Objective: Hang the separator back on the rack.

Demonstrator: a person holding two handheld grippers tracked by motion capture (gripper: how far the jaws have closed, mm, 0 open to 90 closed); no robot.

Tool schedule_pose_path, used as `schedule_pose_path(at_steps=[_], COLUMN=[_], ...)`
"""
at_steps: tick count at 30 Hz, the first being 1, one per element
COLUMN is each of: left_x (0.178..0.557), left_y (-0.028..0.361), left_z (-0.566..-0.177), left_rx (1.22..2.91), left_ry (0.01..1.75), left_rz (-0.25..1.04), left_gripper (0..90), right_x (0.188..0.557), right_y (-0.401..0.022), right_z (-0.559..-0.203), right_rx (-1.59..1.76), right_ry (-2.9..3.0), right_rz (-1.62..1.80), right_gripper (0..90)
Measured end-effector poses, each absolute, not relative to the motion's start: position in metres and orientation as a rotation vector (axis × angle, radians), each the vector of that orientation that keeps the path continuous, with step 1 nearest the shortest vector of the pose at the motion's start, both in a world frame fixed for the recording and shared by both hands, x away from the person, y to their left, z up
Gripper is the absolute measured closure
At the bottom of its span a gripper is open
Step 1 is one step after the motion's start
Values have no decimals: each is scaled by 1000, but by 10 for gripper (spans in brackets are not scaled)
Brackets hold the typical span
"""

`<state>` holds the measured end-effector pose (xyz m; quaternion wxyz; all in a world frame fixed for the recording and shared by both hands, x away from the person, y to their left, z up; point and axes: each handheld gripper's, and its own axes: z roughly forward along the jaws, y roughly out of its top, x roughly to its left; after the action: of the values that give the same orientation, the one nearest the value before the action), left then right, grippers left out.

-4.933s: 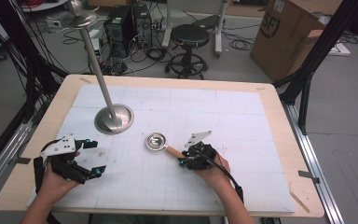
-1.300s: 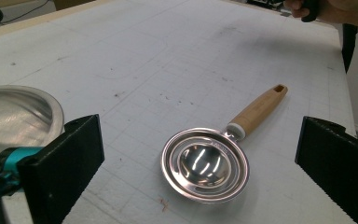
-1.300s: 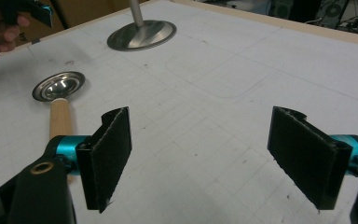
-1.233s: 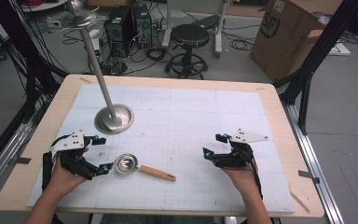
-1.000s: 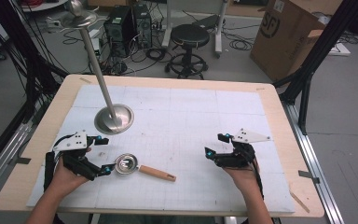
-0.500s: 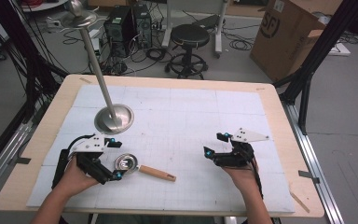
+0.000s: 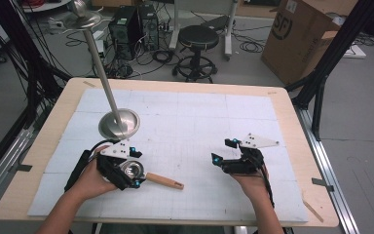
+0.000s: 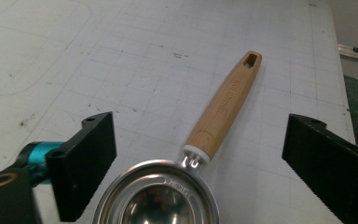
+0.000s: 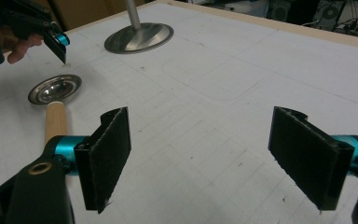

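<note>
Two hand-held grippers sit low over the white gridded mat [image 7: 199, 117] that covers the pale wooden table [image 7: 292, 126]. At the near left of the high view, the left gripper [image 7: 126, 170] is spread wide around the round steel bowl of a small measuring scoop with a light wooden handle [image 7: 148, 176]. In the left gripper view the scoop [image 8: 200, 154] lies flat on the mat, its bowl between the two black jaws but clear of both, and its handle (with a slot at the far tip) runs away from the camera.

Across the mat, well apart from the scoop, the right gripper [image 7: 229, 157] rests near the table's right side with its jaws also wide apart and nothing between them; the right gripper view shows bare mat in the gap, with the scoop [image 9: 55, 93] and the left gripper [image 9: 23, 28] farther off at the upper left.

Behind the left gripper stands a tall metal stand with a round dished base [image 7: 119, 123], its thin pole leaning up and away toward the floor clutter beyond the table. A cardboard box [image 7: 304, 36] and a black stool [image 7: 198, 41] stand on the floor behind.
</note>
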<state>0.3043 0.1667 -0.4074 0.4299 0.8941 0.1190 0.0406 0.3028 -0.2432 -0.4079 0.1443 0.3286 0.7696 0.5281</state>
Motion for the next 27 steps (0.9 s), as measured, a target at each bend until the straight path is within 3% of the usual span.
schedule_pose_path(at_steps=[10,27], left_x=[309,316], left_y=[146,124], left_z=[-410,-419], left_rx=[2383,2569], left_ry=[233,193], left_rz=[58,18], left_gripper=[282,455], right_x=[303,304], right_y=[-243,-237], right_z=[-408,-410], right_rx=[941,919], right_ry=[2226,2253], right_rz=[1526,1514], right_gripper=[203,222])
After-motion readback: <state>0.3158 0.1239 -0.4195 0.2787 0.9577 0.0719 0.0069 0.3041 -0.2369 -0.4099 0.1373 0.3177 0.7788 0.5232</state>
